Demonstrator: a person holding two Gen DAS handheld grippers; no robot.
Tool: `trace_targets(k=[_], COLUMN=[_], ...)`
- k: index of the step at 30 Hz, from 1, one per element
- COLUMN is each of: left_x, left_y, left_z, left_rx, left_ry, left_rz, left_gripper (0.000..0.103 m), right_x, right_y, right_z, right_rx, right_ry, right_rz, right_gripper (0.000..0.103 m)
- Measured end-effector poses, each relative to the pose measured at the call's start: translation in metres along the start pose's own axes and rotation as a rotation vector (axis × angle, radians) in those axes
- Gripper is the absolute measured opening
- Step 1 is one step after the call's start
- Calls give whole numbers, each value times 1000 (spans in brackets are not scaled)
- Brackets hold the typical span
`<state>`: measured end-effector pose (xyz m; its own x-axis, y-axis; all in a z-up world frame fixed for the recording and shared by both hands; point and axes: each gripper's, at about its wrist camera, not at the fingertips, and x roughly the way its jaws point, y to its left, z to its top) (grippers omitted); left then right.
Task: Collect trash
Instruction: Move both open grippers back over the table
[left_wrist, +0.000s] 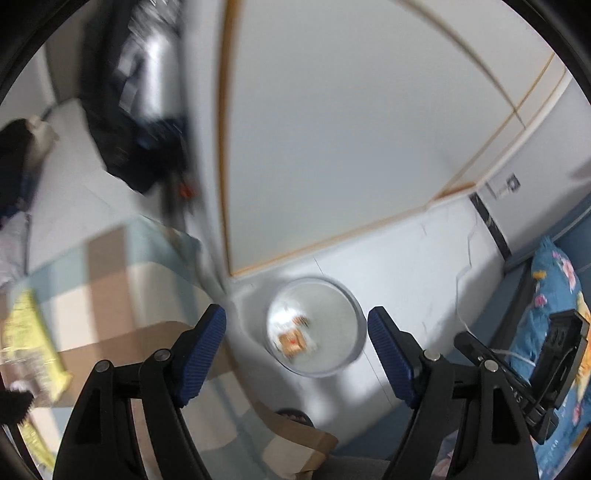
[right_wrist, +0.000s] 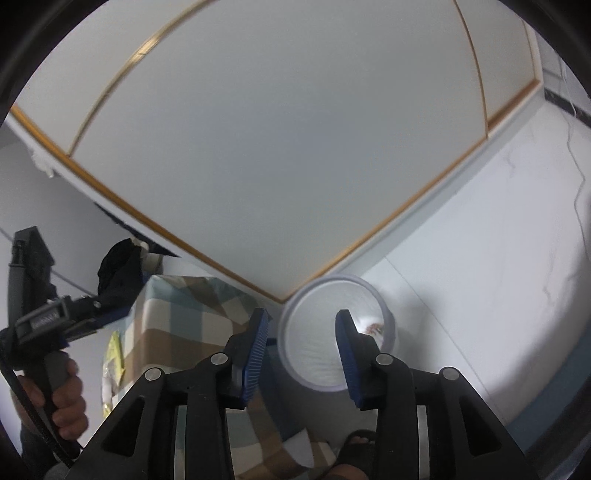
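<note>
Both my tongs stand apart and empty above the bin (left_wrist: 314, 326): left tongs (left_wrist: 295, 352) wide, right tongs (right_wrist: 301, 354) narrower. A wrapper (left_wrist: 293, 338) already lies inside. Next, I judge, comes the yellow packet (left_wrist: 29, 343) on the checked bed (left_wrist: 147, 280), left.

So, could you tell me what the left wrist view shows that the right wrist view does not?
Only the left wrist view shows the blue floral bedding, the dark clothes hanging up, and the orange wrapper lying in the bin. Only the right wrist view shows the person's hand holding the other gripper's handle. Both show the white bin, the checked bedcover and the yellow packet.
</note>
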<state>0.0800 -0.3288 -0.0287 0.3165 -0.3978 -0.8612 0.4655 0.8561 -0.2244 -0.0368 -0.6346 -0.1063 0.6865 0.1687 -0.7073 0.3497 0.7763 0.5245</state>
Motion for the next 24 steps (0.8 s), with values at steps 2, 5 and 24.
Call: trace_targets(k=[2, 5, 24], left_x=[-25, -54, -181], left_y=[5, 14, 106], left_z=[-4, -10, -66], left_rx=[-9, -27, -205], left_ry=[-66, -137, -451], left_rz=[22, 38, 107], left_gripper=[76, 76, 82], right_x=[-15, -37, -139], right_y=[12, 28, 182], right_z=[-1, 0, -28], right_rx=[-18, -50, -301], right_ry=[-27, -68, -264], right_rz=[5, 13, 104], right_gripper=[46, 48, 74])
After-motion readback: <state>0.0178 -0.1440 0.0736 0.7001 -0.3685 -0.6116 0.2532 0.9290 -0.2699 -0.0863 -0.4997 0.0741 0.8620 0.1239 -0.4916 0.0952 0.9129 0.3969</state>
